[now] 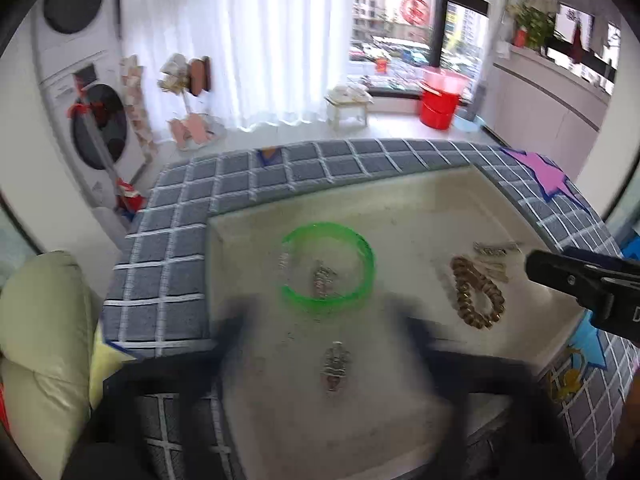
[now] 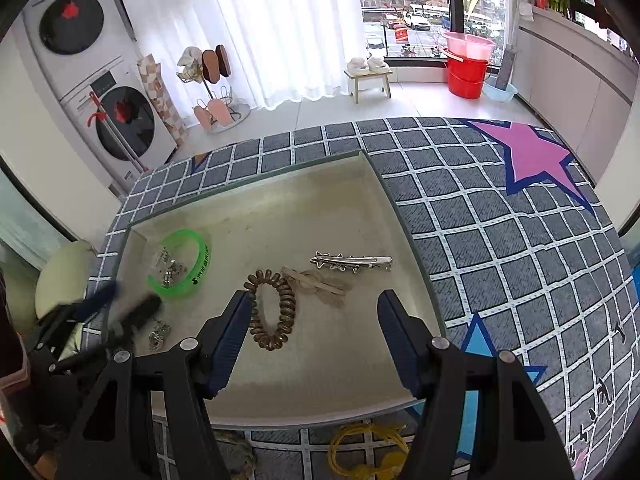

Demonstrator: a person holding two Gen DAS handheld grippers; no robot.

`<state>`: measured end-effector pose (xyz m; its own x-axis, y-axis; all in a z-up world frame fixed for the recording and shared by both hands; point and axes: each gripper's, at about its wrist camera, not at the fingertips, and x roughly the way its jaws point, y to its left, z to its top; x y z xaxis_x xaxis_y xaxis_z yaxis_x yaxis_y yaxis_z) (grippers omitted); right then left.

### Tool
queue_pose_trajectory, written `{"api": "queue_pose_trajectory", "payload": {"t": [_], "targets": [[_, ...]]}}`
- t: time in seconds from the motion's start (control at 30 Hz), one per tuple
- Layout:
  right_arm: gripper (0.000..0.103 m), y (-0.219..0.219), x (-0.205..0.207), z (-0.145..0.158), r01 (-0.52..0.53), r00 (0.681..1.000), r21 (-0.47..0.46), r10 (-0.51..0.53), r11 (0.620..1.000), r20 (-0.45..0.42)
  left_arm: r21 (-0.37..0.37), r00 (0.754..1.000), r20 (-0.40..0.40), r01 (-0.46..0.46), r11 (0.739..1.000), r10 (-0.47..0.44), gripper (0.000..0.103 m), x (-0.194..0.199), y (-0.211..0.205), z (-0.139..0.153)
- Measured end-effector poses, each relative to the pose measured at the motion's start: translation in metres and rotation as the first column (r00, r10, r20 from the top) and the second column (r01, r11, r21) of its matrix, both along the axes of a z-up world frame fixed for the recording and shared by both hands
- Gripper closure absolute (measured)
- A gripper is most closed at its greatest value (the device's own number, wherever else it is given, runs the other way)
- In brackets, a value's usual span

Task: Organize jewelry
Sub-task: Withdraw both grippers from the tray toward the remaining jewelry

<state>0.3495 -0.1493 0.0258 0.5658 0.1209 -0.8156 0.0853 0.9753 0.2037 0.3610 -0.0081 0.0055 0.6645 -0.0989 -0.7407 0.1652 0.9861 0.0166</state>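
Our right gripper (image 2: 312,340) hung spread wide, empty, with the brown coil hair tie (image 2: 272,310) just ahead by its left finger, probably next. Left gripper (image 1: 320,344), blurry, looked spread around a silver charm (image 1: 336,364), everything sitting in the tray (image 2: 256,200).

Bright window daylight, blown-out curtains (image 2: 248,32) — left view motion-blurred, fisheye-bent edges, dark corners.

A home laundry room: 2 stacked washers (image 2: 100,80), curtains (image 2: 256,28), buckets (image 2: 468,68).
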Motion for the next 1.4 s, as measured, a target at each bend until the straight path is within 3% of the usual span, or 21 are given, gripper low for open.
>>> {"api": "queue_pose_trajectory", "payload": {"t": [0.07,0.17,0.27,0.47,0.53,0.67,0.9,1.0,1.13,1.4], "targets": [[0.034,-0.001,-0.002,0.003,-0.002,1.0,0.0,0.002,1.0,0.01,0.007,0.998,0.055,-0.016,1.0,0.015,0.0,-0.006,0.003,0.008],[0.033,-0.002,-0.005,0.007,-0.007,1.0,0.02,0.007,1.0,0.016,-0.001,0.999,0.045,-0.013,1.0,0.013,0.0,-0.008,0.006,0.013],[0.016,-0.003,-0.011,0.012,-0.015,0.999,0.052,0.013,0.999,0.034,0.003,0.999,0.049,-0.017,1.0,0.017,0.0,-0.014,0.007,0.016],[0.012,-0.002,-0.027,0.026,-0.031,0.996,0.092,0.023,0.995,0.092,-0.004,0.999,0.042,-0.012,1.0,0.012,0.0,-0.029,0.009,0.018],[0.001,-0.001,-0.032,0.03,-0.038,0.993,0.103,0.026,0.994,0.111,0.0,0.999,0.046,-0.015,1.0,0.015,0.0,-0.035,0.01,0.02],[0.0,-0.001,-0.045,0.039,-0.042,0.99,0.112,0.026,0.993,0.14,-0.009,0.999,0.045,-0.021,1.0,0.021,0.0,-0.044,0.012,0.024],[0.0,-0.001,-0.062,0.047,-0.055,0.994,0.105,0.044,0.993,0.098,-0.016,0.999,0.035,-0.008,1.0,0.009,0.0,-0.066,0.014,0.029],[0.0,-0.003,-0.075,0.049,-0.06,0.994,0.095,0.051,0.994,0.096,0.015,0.998,0.054,-0.013,1.0,0.012,0.0,-0.08,0.016,0.031],[0.0,-0.007,-0.089,0.046,-0.071,0.996,0.09,0.064,0.993,0.069,0.023,1.0,0.015,0.017,1.0,-0.017,0.0,-0.095,0.017,0.023],[0.0,-0.021,-0.116,0.021,-0.055,0.998,0.06,0.055,0.997,-0.001,-0.033,0.993,-0.048,0.104,0.994,-0.105,0.0,-0.133,0.007,0.008]]}}
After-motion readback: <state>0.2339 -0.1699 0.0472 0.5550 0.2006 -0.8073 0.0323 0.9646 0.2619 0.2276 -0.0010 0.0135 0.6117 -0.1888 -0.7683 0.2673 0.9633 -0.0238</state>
